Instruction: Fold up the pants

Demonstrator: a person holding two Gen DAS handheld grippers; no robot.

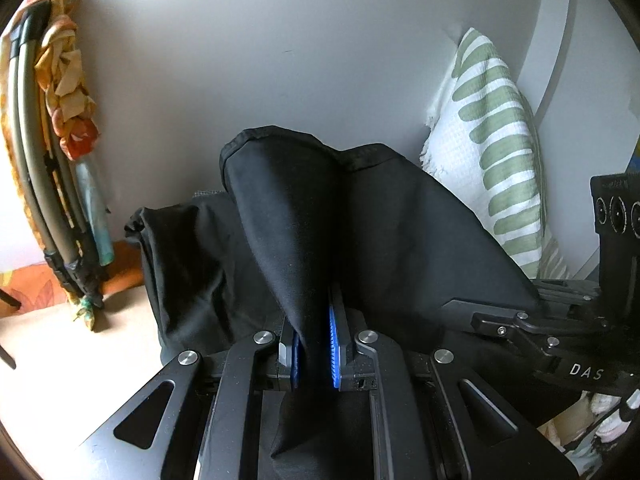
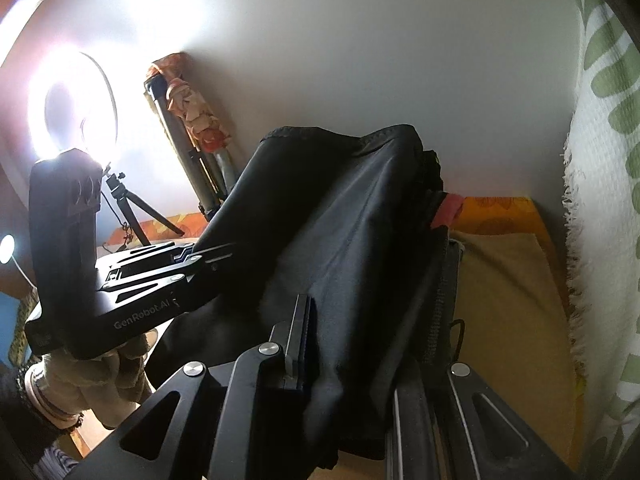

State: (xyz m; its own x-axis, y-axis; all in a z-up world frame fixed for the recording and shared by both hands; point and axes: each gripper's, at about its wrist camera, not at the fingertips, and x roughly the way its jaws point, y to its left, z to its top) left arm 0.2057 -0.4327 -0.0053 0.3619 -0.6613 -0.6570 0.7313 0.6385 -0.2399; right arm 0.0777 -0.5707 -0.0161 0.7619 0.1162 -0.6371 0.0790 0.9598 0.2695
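Note:
The black pants (image 1: 288, 208) are lifted off the bed and hang in folds. My left gripper (image 1: 314, 344) is shut on a fold of the pants between its blue pads (image 1: 334, 348). My right gripper (image 2: 344, 344) is shut on another part of the pants (image 2: 340, 216); the cloth drapes over its right finger and hides it. In the left wrist view the right gripper (image 1: 532, 316) comes in from the right, its tips under the cloth. In the right wrist view the left gripper (image 2: 192, 264) comes in from the left, its tips in the cloth.
A white pillow with green stripes (image 1: 496, 152) leans on the grey wall at the right, also in the right wrist view (image 2: 608, 200). A folded stand wrapped in patterned cloth (image 1: 60, 140) stands at the left. A bright ring light (image 2: 72, 104) and small tripod (image 2: 132, 208) stand left. The bed cover (image 2: 512, 300) lies below.

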